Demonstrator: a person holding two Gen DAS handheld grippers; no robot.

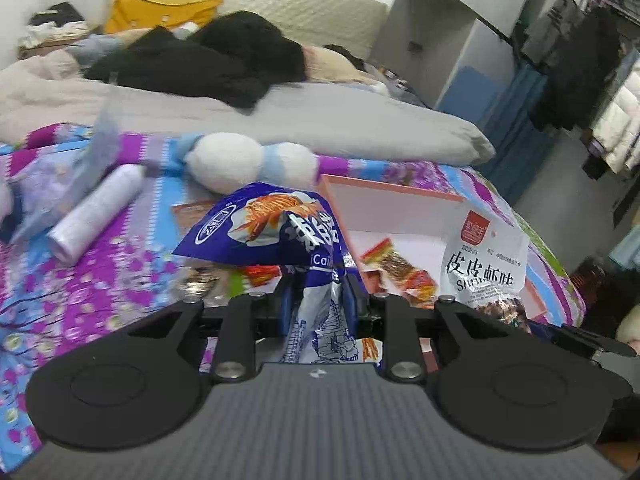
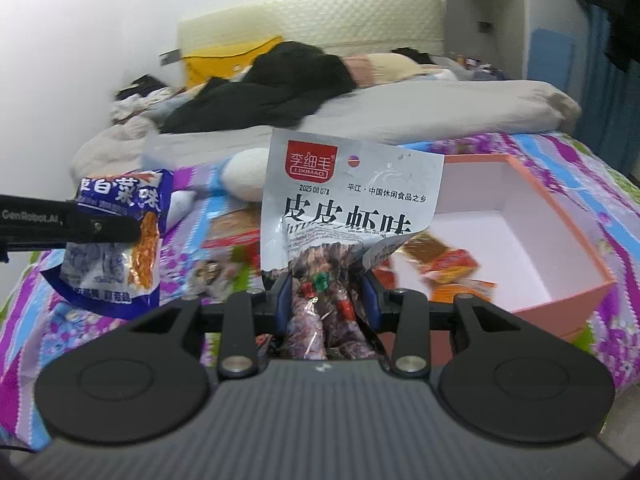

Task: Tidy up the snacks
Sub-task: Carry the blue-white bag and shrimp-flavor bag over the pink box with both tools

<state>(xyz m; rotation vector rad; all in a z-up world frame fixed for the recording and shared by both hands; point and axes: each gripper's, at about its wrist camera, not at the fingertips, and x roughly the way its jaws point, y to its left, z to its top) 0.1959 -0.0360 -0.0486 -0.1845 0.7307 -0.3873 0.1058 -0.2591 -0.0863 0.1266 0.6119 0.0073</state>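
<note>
My left gripper [image 1: 318, 292] is shut on a blue snack bag [image 1: 276, 228] that stands crumpled above its fingers, lifted off the bed. The same blue snack bag [image 2: 120, 240] hangs at the left of the right wrist view with the left gripper's black finger [image 2: 68, 224] across it. My right gripper [image 2: 326, 292] is shut on a silver shrimp-flavour snack bag [image 2: 348, 200], also seen as the silver bag [image 1: 484, 256] on the right of the left wrist view. Behind both bags lies an open pink box [image 2: 560, 216], the same pink box [image 1: 384, 190], holding orange-red snack packets [image 2: 444, 264].
The flowered bedsheet [image 1: 100, 272] carries more loose snack packets [image 2: 232, 228], a white roll [image 1: 96, 216] and a white and blue plush toy [image 1: 248, 160]. A grey duvet [image 1: 320, 120] and dark clothes [image 1: 200, 64] lie behind. The bed's right edge drops to the floor.
</note>
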